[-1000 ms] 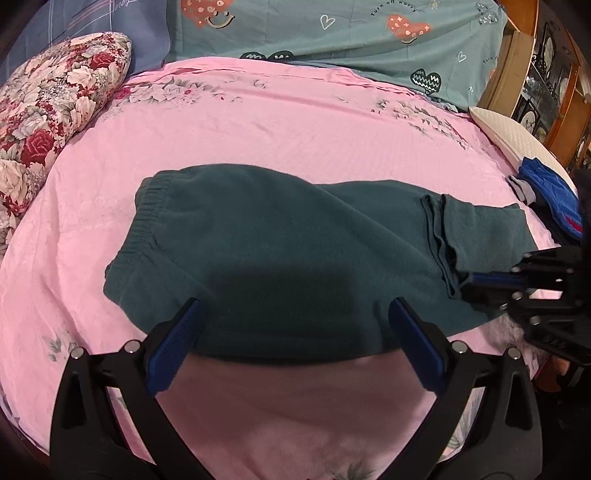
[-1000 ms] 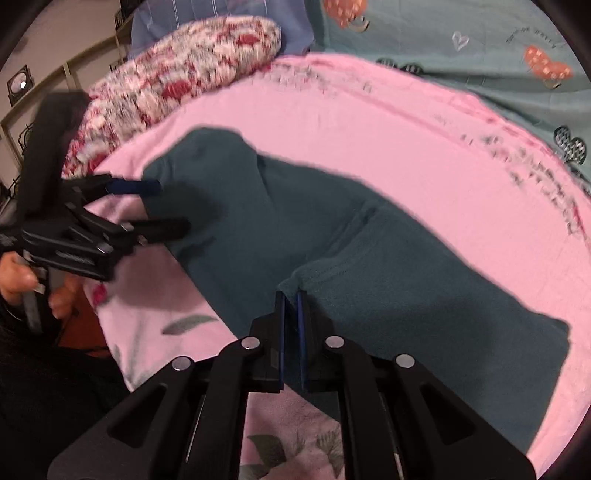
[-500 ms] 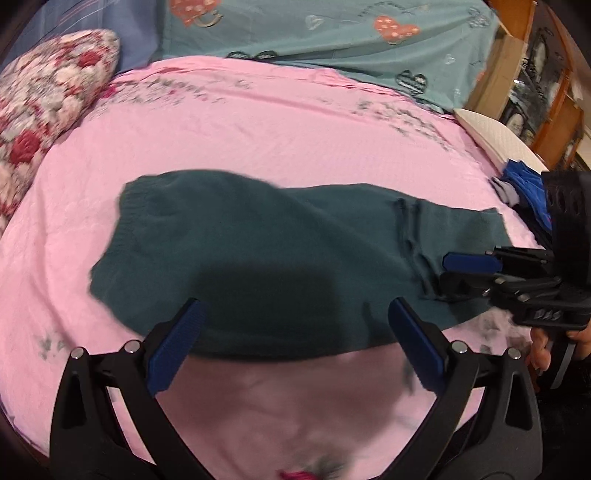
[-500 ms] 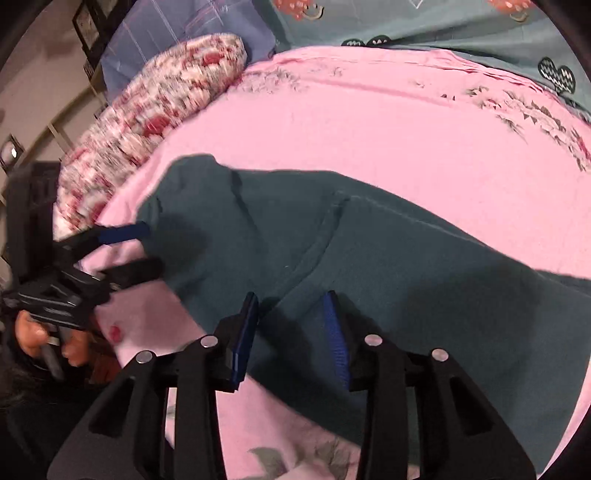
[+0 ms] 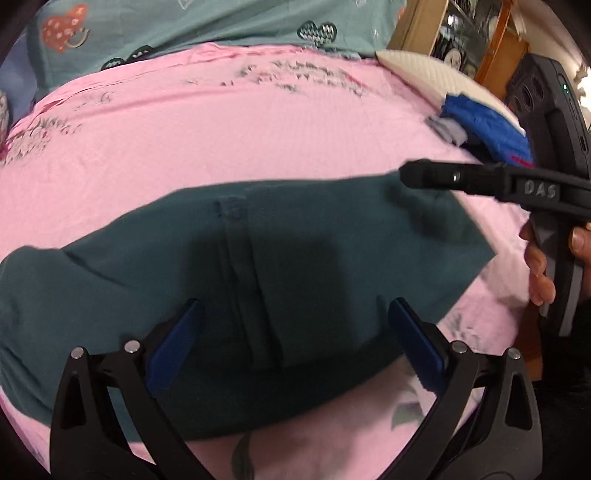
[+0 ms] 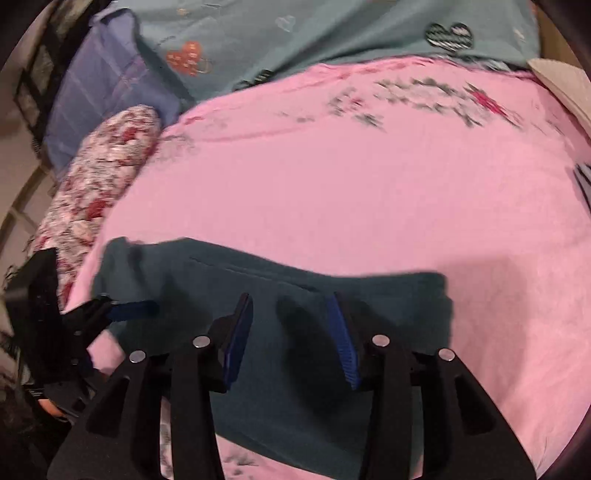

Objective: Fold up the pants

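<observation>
Dark teal pants (image 5: 288,266) lie folded and flat on the pink bedsheet (image 5: 221,125), across the near part of the bed. My left gripper (image 5: 291,343) is open and empty, hovering over the pants' near edge. My right gripper (image 6: 291,339) is open and empty above the pants (image 6: 295,369). In the left wrist view the right gripper (image 5: 410,175) reaches in from the right over the pants' far right corner. In the right wrist view the left gripper (image 6: 129,308) shows at the pants' left end.
A floral pillow (image 6: 92,192) and a purple pillow (image 6: 99,85) lie at the left. A teal heart-print blanket (image 5: 221,29) lies along the back. Blue folded clothes (image 5: 484,125) and a white pillow (image 5: 432,77) sit at the right edge, by wooden furniture (image 5: 417,26).
My right gripper has let go of the pants edge and opened wide. Both grippers have shifted right along the pants.
</observation>
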Tool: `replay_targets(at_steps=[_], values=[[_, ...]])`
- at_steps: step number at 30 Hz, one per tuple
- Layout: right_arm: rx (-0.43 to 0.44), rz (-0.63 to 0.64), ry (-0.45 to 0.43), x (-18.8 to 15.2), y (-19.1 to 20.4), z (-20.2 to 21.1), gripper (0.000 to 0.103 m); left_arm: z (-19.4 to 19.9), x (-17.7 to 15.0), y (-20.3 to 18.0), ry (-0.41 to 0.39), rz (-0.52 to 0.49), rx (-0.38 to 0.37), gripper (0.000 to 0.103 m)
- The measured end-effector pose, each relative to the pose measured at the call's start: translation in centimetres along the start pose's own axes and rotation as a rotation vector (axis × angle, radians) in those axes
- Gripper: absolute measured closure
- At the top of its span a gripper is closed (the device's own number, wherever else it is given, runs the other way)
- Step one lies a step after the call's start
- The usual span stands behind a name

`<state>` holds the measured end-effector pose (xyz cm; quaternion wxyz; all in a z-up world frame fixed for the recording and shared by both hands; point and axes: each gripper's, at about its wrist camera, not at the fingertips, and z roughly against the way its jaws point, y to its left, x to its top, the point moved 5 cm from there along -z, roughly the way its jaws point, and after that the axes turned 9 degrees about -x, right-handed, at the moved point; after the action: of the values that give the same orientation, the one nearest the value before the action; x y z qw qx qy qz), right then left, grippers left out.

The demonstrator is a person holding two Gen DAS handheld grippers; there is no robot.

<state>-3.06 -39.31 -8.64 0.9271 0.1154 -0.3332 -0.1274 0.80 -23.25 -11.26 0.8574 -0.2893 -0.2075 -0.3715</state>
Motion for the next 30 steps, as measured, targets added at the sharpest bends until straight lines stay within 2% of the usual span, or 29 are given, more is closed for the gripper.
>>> replay_targets(at_steps=[2, 3, 6, 9, 12, 17, 22, 30], values=[[0.074, 0.064, 0.018, 2.6, 2.5, -0.3, 0.051, 2.0, -0.2, 1.2, -0.058, 0.024, 0.023, 0.002], [0.138, 0.074, 0.057, 3.9, 3.8, -1.2, 0.043, 2.6, -0.3, 1.8, -0.072, 0.037, 0.035, 0.002], [0.339, 0.045, 0.251, 7.2, 6.9, -6.6, 0.041, 2.9, -1.2, 4.3, -0.066, 0.107, 0.063, 0.002], [0.361, 0.059, 0.422, 8.3, 8.9, -11.9, 0.041, 2.9, -2.0, 6.1, -0.042, 0.149, 0.089, 0.002], [0.366, 0.091, 0.534, 8.3, 10.3, -14.4, 0.041, 3.8, -2.4, 7.2, -0.037, 0.139, 0.133, 0.002], [0.464, 0.104, 0.71, 7.0, 11.0, -13.5, 0.041, 4.0, -2.3, 8.6, -0.026, 0.159, 0.142, 0.002], [0.52, 0.086, 0.791, 6.1, 10.9, -11.5, 0.041, 3.7, -2.5, 8.2, -0.012, 0.11, 0.171, 0.002], [0.571, 0.081, 0.816, 5.5, 10.4, -8.8, 0.038, 3.6, -2.2, 8.9, -0.028, 0.113, 0.149, 0.002]])
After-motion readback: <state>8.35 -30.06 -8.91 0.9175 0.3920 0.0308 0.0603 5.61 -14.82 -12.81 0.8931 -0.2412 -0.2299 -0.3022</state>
